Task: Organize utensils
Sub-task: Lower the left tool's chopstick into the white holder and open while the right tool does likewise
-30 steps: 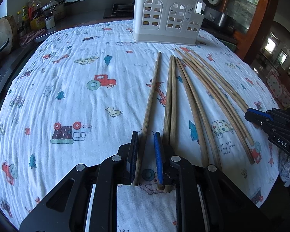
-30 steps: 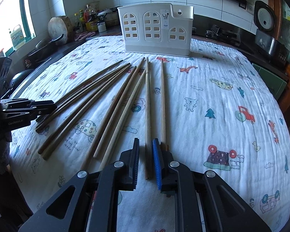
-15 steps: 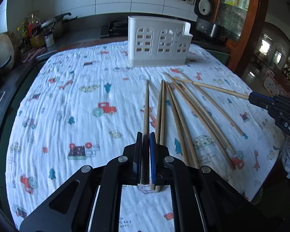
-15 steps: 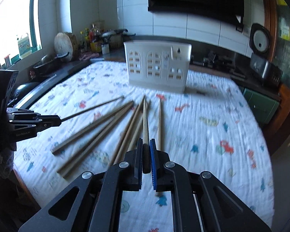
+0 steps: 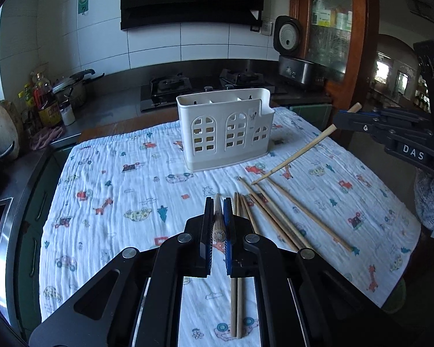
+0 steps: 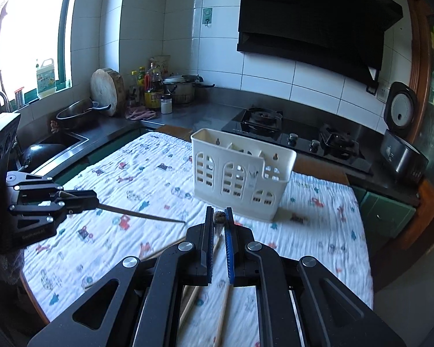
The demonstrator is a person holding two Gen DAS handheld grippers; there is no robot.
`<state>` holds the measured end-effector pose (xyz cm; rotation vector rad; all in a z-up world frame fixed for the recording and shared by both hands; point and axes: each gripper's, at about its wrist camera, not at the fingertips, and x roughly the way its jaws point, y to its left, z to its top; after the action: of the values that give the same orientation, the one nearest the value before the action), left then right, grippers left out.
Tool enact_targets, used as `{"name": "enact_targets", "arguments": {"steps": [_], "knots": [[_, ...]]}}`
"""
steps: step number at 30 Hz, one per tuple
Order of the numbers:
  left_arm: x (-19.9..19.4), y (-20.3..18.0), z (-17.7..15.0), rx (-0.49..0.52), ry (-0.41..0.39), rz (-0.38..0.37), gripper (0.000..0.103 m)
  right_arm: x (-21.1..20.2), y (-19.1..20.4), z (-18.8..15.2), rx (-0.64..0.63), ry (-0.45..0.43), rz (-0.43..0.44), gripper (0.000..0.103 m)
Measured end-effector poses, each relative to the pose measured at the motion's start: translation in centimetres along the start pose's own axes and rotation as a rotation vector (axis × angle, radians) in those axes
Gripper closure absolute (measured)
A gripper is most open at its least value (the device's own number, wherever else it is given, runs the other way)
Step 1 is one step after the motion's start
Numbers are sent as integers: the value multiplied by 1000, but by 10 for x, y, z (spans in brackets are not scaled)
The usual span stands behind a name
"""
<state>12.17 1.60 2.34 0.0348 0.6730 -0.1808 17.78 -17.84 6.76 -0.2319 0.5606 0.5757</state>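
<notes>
One chopstick gripped per gripper, both lifted off cloth.
L gripper (image 5: pixel 217 217) is clamped on chopstick (image 5: pixel 218 222); R gripper (image 6: pixel 218 222) on another (image 6: pixel 219 217). Remaining chopsticks (image 5: pixel 277 211) are left on cloth (image 5: pixel 115 202), before white holder (image 5: pixel 225 130).

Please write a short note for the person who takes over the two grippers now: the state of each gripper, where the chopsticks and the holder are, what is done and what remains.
Left gripper: shut on one chopstick, lifted off the cloth.
Right gripper: shut on another chopstick, also raised; from the left wrist view its tip points down toward the loose ones.
Holder: white, upright at the far side of the patterned cloth; no chopsticks visible in it.
Loose chopsticks: several lie on the cloth, in front of the holder.
Done: one chopstick picked up by each gripper.
Left: put both in the holder, then collect the rest.
</notes>
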Motion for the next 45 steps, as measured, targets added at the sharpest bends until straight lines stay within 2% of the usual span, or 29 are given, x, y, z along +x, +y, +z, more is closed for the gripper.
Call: {"name": "enact_targets", "arguments": {"steps": [5, 16, 23, 29, 34, 39, 45], "knots": [[10, 1, 16, 20, 11, -6, 97, 8, -14, 29, 16, 11, 21, 96], [2, 8, 89, 45, -27, -22, 98, -9, -54, 116, 32, -22, -18, 96], [-21, 11, 150, 56, -122, -8, 98, -7, -80, 155, 50, -50, -82, 96], [-25, 16, 208, 27, -212, -7, 98, 21, -94, 154, 71, -28, -110, 96], [3, 17, 231, 5, -252, 30, 98, 47, -97, 139, 63, 3, -105, 96], [40, 22, 228, -35, -242, 55, 98, 67, -101, 125, 55, 34, -97, 96], [82, 38, 212, -76, -131, 68, 98, 82, -106, 111, 68, 58, -86, 96]]}}
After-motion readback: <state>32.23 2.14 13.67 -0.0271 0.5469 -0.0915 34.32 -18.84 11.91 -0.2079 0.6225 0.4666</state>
